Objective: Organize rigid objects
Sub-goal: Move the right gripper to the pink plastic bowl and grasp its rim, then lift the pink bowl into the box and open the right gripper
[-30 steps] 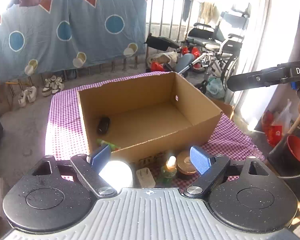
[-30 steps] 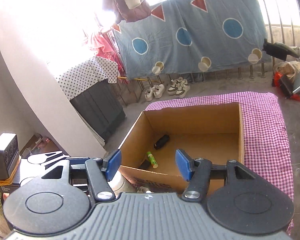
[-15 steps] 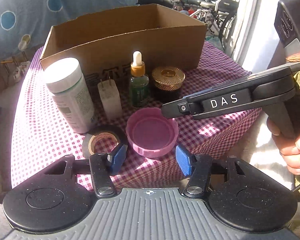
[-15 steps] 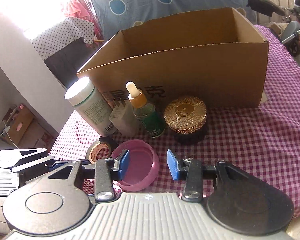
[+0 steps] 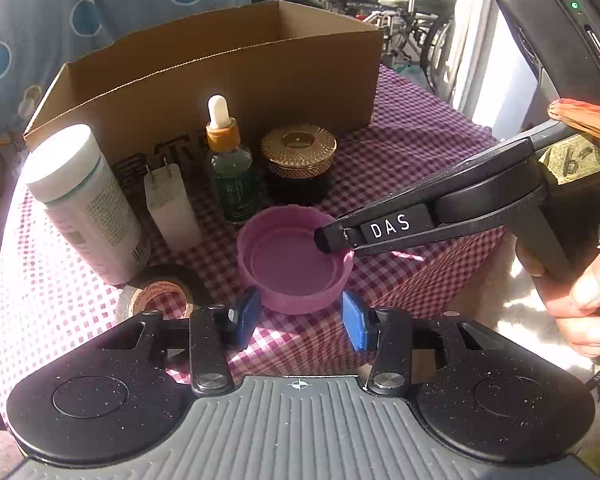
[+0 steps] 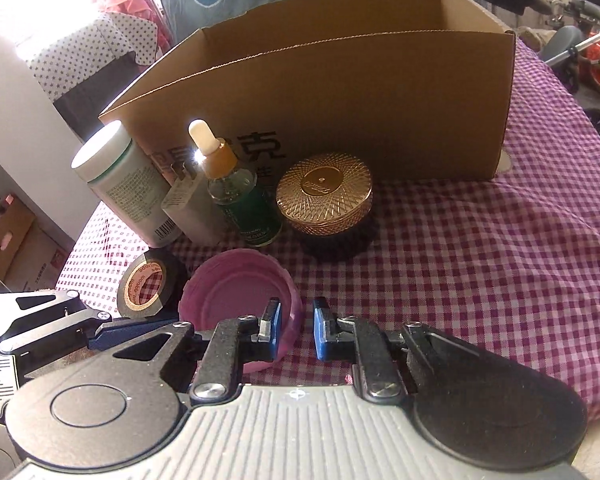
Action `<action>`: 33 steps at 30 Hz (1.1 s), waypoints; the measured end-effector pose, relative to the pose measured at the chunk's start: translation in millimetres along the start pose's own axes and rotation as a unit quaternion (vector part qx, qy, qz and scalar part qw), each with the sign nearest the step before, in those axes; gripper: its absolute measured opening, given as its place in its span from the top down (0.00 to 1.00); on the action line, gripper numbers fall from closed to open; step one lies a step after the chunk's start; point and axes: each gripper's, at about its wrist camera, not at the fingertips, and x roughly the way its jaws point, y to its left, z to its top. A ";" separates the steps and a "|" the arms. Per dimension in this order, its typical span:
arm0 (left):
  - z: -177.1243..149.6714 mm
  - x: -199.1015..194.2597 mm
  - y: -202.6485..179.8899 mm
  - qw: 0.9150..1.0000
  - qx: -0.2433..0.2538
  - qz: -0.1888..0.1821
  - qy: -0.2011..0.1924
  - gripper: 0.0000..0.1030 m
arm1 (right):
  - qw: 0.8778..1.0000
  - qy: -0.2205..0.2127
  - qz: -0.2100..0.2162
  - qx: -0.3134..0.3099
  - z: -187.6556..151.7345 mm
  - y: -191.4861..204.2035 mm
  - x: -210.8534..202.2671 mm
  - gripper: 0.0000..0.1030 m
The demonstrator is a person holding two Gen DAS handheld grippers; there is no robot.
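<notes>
An upturned pink lid (image 5: 292,264) (image 6: 236,292) lies on the checked cloth in front of an open cardboard box (image 5: 220,60) (image 6: 340,80). My right gripper (image 6: 296,330) is shut on the lid's right rim, one pad inside the lid and one outside; the left wrist view shows its black fingers (image 5: 332,240) reaching in from the right. My left gripper (image 5: 300,320) sits low at the lid's near edge. Its jaws are closing with the lid's front between the blue pads, which do not visibly press on it.
Between lid and box stand a white bottle (image 5: 84,200), a white plug adapter (image 5: 172,208), a green dropper bottle (image 5: 230,168) and a gold-lidded jar (image 5: 298,160). A tape roll (image 5: 156,292) lies left of the lid. The table drops off at front and right.
Both grippers came down from above the box to the objects in front of it. Both pairs of jaws narrowed, and the right one closed over the pink lid's rim.
</notes>
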 end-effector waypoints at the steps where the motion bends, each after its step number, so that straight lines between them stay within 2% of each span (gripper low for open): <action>1: 0.3 -1.3 -1.0 1.000 0.001 0.001 -0.003 0.56 | 1.000 0.000 -0.001 0.008 -0.1 -4.2 -2.1 0.82; 6: -2.2 -12.1 1.1 1.000 0.011 0.006 -0.012 0.48 | 1.000 -0.006 -0.016 0.007 -1.3 -8.6 -7.0 0.82; 8: -0.6 -8.2 0.8 1.000 0.018 0.011 -0.008 0.44 | 1.000 -0.008 -0.011 0.011 -0.7 -10.6 -6.8 0.82; 11: 1.8 0.3 0.9 1.000 0.023 0.010 0.005 0.42 | 1.000 -0.010 -0.008 0.016 -0.3 -13.9 -4.7 0.83; 15: 5.7 16.5 -4.6 0.999 0.029 -0.009 0.022 0.40 | 1.000 -0.010 -0.005 0.017 0.5 -17.1 -5.4 0.83; 16: 6.7 20.4 -5.9 0.999 0.031 -0.012 0.025 0.36 | 1.000 -0.011 -0.004 0.017 0.2 -17.8 -4.2 0.83; 19: 9.1 30.5 -7.6 0.999 0.029 -0.014 0.034 0.33 | 1.000 -0.014 -0.001 0.022 -0.3 -23.4 -5.9 0.83; 22: 13.1 32.4 -7.0 0.999 0.022 -0.029 0.031 0.33 | 1.000 -0.020 -0.001 0.019 -2.1 -26.1 -7.5 0.83; 24: 15.0 34.0 -9.1 0.999 0.026 -0.025 0.027 0.33 | 1.000 -0.023 -0.003 0.012 -3.7 -24.7 -8.1 0.83; 27: 17.6 35.5 -12.0 0.999 0.029 -0.024 0.025 0.39 | 0.999 -0.030 -0.013 -0.009 -6.3 -17.9 -6.8 0.83; 30: 19.2 36.6 -13.0 0.999 0.028 -0.018 0.024 0.40 | 0.998 -0.042 -0.027 -0.034 -11.3 -8.8 -5.4 0.82; 33: 20.7 35.4 -15.6 0.999 0.032 -0.014 0.023 0.40 | 0.998 -0.047 -0.038 -0.030 -12.8 -5.5 -6.2 0.82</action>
